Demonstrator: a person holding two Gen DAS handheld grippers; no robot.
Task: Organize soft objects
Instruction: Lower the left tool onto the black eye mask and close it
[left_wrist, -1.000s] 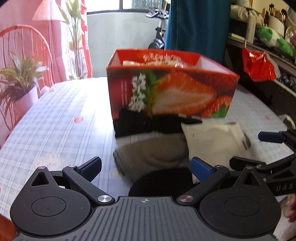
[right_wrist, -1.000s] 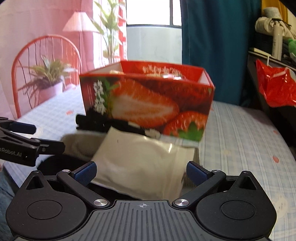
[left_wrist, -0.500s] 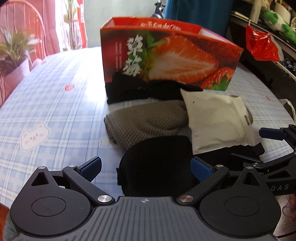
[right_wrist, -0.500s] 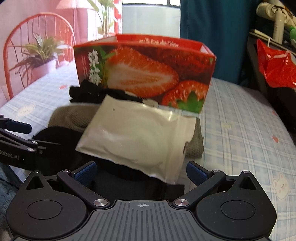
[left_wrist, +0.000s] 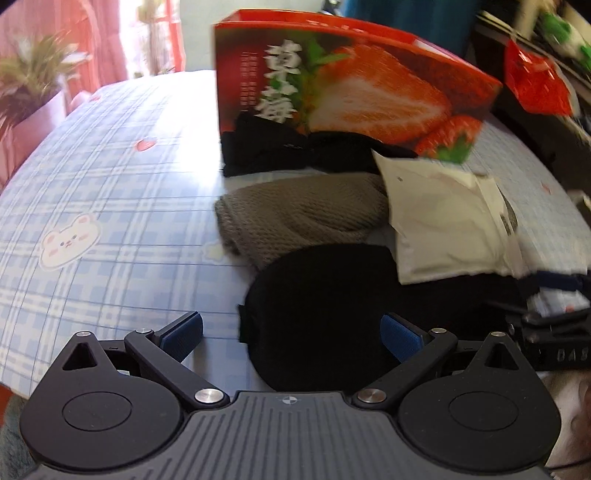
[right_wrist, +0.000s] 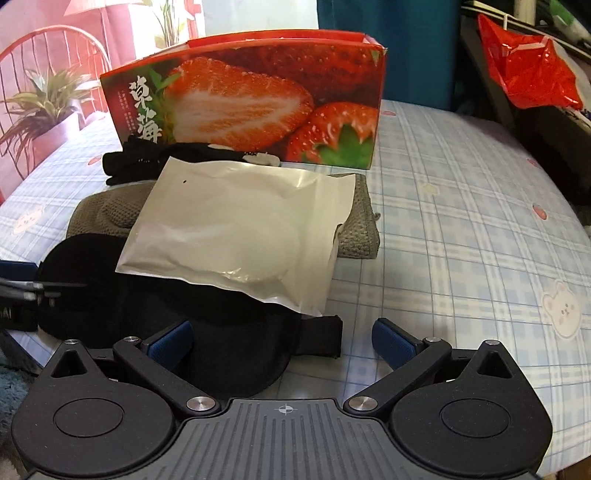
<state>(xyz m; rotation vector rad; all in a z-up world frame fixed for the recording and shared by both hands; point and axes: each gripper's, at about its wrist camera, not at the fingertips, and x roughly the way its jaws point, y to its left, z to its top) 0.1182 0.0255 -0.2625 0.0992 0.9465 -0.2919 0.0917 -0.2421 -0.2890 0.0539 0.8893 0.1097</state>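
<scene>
A red strawberry-print box (left_wrist: 354, 88) (right_wrist: 251, 110) stands on the table. In front of it lie black gloves (left_wrist: 280, 151) (right_wrist: 147, 162), a grey knit cloth (left_wrist: 303, 214) (right_wrist: 110, 210), a white sealed pouch (left_wrist: 447, 221) (right_wrist: 240, 229) and a black eye mask (left_wrist: 332, 302) (right_wrist: 207, 325). My left gripper (left_wrist: 291, 336) is open and empty, just above the mask's left part. My right gripper (right_wrist: 282, 343) is open and empty, over the mask's right end and strap. The pouch lies on the mask and the cloth.
The table wears a blue checked cloth with bear prints (left_wrist: 92, 206) (right_wrist: 480, 221). A potted plant (right_wrist: 48, 110) and red chair stand at the left. A red plastic bag (right_wrist: 528, 74) hangs on a dark shelf at the right.
Both grippers have risen and tilted down toward the table, so the pile shows from higher up. The box top has left the view. Both stay open; no object has moved.
</scene>
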